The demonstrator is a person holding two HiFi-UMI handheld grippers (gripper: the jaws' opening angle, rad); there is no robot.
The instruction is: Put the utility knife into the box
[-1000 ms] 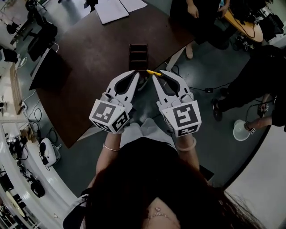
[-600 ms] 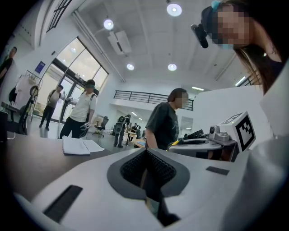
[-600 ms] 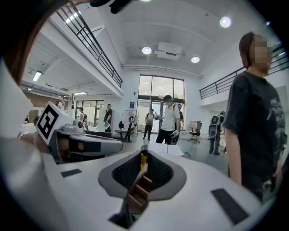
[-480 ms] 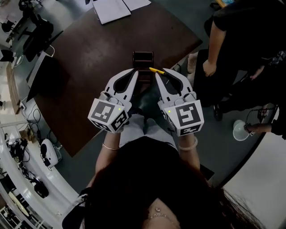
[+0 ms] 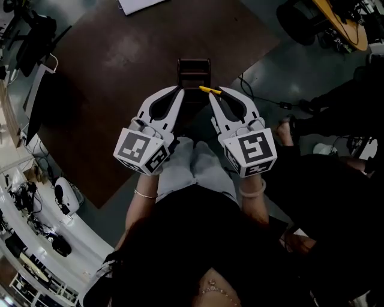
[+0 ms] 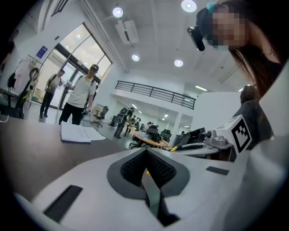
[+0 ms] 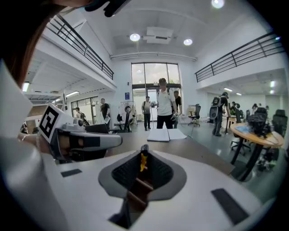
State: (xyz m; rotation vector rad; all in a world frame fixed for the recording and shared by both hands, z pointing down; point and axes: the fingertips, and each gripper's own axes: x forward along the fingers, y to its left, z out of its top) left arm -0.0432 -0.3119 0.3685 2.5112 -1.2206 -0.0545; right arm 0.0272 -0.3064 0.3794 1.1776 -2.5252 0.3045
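Note:
A dark open box (image 5: 193, 73) stands near the front edge of the brown table (image 5: 120, 66), just beyond both grippers. My right gripper (image 5: 215, 93) is shut on a yellow utility knife (image 5: 209, 91), which sticks out leftward from its tips, close to the box's near right corner. In the right gripper view the knife (image 7: 143, 161) shows as a yellow sliver between the closed pads of that gripper (image 7: 143, 151). My left gripper (image 5: 177, 90) is shut with nothing in it and sits beside the box's near left corner. Its jaws (image 6: 145, 155) meet in the left gripper view.
White papers (image 5: 141, 5) lie at the table's far side, also visible as papers (image 7: 165, 134) in the right gripper view. A dark monitor (image 5: 51, 105) sits at the table's left. A person in black (image 5: 336, 114) stands at the right, with cables (image 5: 264, 99) on the floor.
Both grippers have edged slightly forward toward the box, with the knife still held. The people at the right have shifted, and the head view has tilted a little.

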